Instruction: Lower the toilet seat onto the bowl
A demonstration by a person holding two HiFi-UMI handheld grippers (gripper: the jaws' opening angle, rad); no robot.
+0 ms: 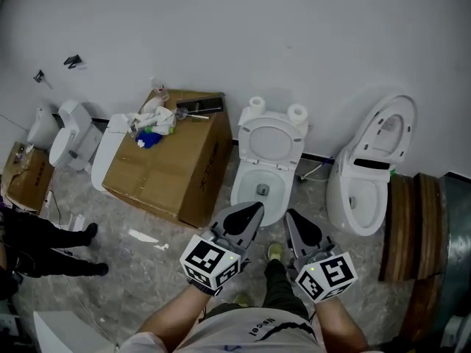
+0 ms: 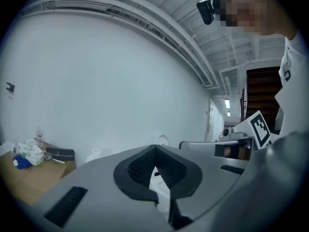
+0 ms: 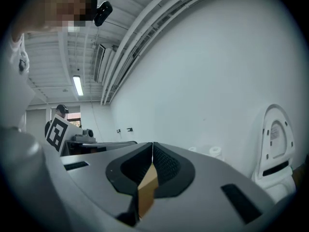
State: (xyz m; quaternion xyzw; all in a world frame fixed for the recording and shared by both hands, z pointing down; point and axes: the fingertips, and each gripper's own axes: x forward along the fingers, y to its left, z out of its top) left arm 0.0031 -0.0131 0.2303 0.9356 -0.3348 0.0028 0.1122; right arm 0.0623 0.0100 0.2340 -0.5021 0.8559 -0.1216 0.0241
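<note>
The white toilet in the middle of the head view has its seat [image 1: 271, 141] raised against the tank, and the bowl [image 1: 254, 186] below it is uncovered. Two paper rolls [image 1: 257, 103] stand on the tank. My left gripper [image 1: 251, 211] is held just in front of the bowl's near rim, tips pointing at it, shut and empty. My right gripper [image 1: 291, 216] hangs beside it to the right, also shut with nothing in it. In the gripper views both sets of tips, left [image 2: 154, 148] and right [image 3: 152, 144], meet and point up at the white wall.
A second toilet [image 1: 364, 186] with its lid [image 1: 390, 127] up stands to the right, also seen as the lid [image 3: 276, 139]. A large cardboard box [image 1: 169, 164] with clutter on top sits left of the middle toilet. More toilets [image 1: 70, 134] and a person's legs [image 1: 51, 245] are far left. Wooden discs [image 1: 416, 226] lean at right.
</note>
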